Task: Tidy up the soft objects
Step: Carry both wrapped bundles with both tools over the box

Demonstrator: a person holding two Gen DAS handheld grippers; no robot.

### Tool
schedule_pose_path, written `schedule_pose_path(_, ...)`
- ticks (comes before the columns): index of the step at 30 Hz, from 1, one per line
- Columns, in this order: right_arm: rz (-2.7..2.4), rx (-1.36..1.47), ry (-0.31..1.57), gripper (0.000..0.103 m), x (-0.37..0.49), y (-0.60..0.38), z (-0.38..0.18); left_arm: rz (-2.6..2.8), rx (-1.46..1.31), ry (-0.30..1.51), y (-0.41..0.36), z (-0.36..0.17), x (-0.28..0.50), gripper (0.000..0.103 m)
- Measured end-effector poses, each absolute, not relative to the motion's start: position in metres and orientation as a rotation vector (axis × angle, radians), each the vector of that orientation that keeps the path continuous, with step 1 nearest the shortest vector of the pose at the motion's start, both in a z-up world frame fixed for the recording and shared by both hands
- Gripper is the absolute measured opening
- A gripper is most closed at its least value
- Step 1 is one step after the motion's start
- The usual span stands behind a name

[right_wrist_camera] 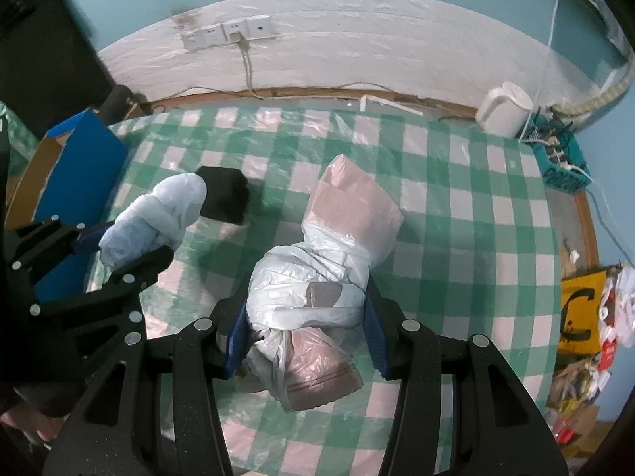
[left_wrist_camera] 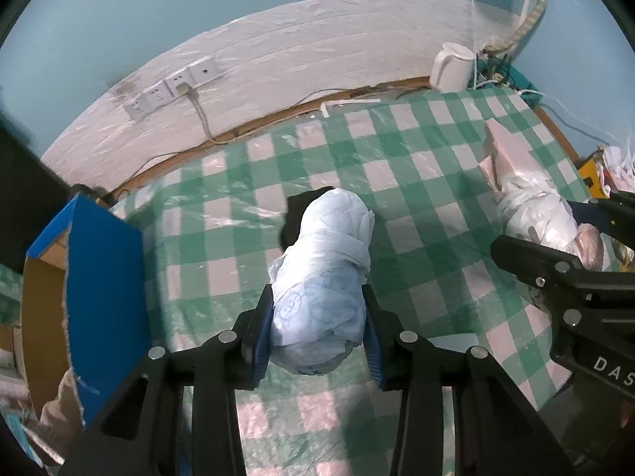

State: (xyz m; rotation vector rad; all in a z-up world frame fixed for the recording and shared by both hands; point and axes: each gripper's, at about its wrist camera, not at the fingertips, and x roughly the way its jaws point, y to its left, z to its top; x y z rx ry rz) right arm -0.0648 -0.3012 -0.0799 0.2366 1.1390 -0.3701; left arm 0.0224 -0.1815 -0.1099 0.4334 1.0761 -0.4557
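Observation:
My left gripper (left_wrist_camera: 317, 297) is shut on a pale blue bundle (left_wrist_camera: 329, 246) wrapped in thin plastic, its blue pads pressing both sides. It hangs over the green-and-white checked tablecloth (left_wrist_camera: 416, 206). My right gripper (right_wrist_camera: 307, 301) is shut on a bigger pink-and-white wrapped bundle (right_wrist_camera: 349, 214), gripped around its taped white middle. Each view shows the other gripper too: the right gripper (left_wrist_camera: 555, 230) at the right edge, the left gripper (right_wrist_camera: 127, 246) at the left. A black soft object (right_wrist_camera: 224, 194) lies on the cloth behind the blue bundle. An open blue cardboard box (left_wrist_camera: 103, 301) stands at the table's left edge.
A white kettle (right_wrist_camera: 504, 109) stands at the back right beside a teal basket (right_wrist_camera: 559, 158) of cables. Wall sockets (right_wrist_camera: 230, 33) with a hanging cord sit on the plastic-covered wall. A yellow bag (right_wrist_camera: 579, 309) and loose clutter lie off the table's right side.

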Motion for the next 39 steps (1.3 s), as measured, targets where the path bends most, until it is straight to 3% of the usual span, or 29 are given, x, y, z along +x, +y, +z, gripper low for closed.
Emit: schedule_pose_path(39,-0.112,0.068,1.061,0.049,0.024,-0.162,-0.03,-0.207,0.308,0.999,-0.023,-0.057,0.029,0.04)
